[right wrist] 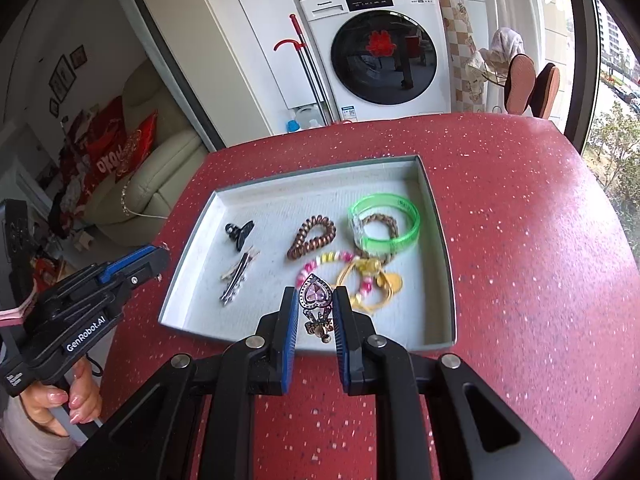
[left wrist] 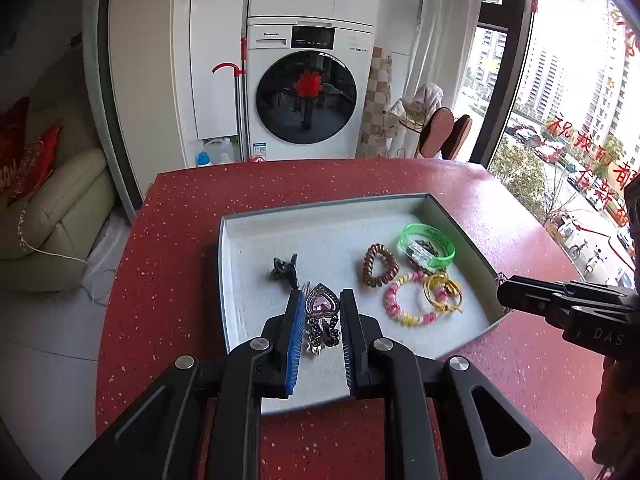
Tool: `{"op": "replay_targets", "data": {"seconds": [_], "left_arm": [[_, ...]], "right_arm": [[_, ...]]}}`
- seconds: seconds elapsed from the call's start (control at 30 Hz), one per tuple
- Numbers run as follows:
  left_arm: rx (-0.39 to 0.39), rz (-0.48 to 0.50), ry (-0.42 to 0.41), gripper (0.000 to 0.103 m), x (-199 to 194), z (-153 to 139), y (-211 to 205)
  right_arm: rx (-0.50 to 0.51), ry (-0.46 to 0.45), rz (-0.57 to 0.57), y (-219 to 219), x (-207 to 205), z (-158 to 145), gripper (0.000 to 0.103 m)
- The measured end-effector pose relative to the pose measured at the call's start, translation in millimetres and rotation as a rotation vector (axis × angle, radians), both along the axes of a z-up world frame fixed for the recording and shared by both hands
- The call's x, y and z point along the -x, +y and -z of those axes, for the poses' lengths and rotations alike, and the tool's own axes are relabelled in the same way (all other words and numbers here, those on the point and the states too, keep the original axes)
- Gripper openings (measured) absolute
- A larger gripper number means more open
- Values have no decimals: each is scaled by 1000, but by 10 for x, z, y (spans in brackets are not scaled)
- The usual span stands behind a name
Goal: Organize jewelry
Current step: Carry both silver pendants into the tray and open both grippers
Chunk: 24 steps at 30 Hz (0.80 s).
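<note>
A grey tray (left wrist: 240, 264) (right wrist: 192, 256) sits on the red table. In it lie a black claw clip (left wrist: 285, 267) (right wrist: 239, 233), a brown spiral hair tie (left wrist: 380, 266) (right wrist: 311, 237), a green bangle (left wrist: 428, 246) (right wrist: 386, 224), a pink-yellow bead bracelet (left wrist: 404, 300) (right wrist: 328, 260), yellow rings (left wrist: 442, 292) (right wrist: 372, 280) and silver hair pins (right wrist: 238, 276). My left gripper (left wrist: 320, 300) holds a pink heart brooch (left wrist: 322, 304) above the tray's near side. My right gripper (right wrist: 316, 298) holds a matching pink heart brooch (right wrist: 316, 294) over the tray's front edge.
The red speckled table (left wrist: 180, 280) (right wrist: 520, 240) ends at a window on the right. A washing machine (left wrist: 308, 96) (right wrist: 384, 56) stands behind, a cream sofa (left wrist: 60, 208) at the left. The right gripper's body (left wrist: 568, 304) shows beside the tray's right edge; the left gripper's body (right wrist: 92, 288) beside its left edge.
</note>
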<state>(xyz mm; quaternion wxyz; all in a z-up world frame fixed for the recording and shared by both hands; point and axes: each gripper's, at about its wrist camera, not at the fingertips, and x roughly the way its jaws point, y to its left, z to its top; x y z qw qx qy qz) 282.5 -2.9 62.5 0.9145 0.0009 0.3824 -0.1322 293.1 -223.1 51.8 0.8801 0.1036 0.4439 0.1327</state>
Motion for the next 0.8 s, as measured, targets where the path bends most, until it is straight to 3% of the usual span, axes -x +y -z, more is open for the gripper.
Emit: {"op": "replay_targets", "data": {"seconds": [0.23, 0.47, 0.8], "left_arm": [[-47, -54, -18, 35, -308, 90, -124], [-82, -74, 49, 35, -424, 493, -263], [-129, -87, 73, 35, -499, 716, -337]], "right_arm": [[27, 24, 34, -18, -290, 187, 19], [40, 56, 56, -78, -399, 413, 19], [75, 66, 56, -52, -467, 555, 19]]}}
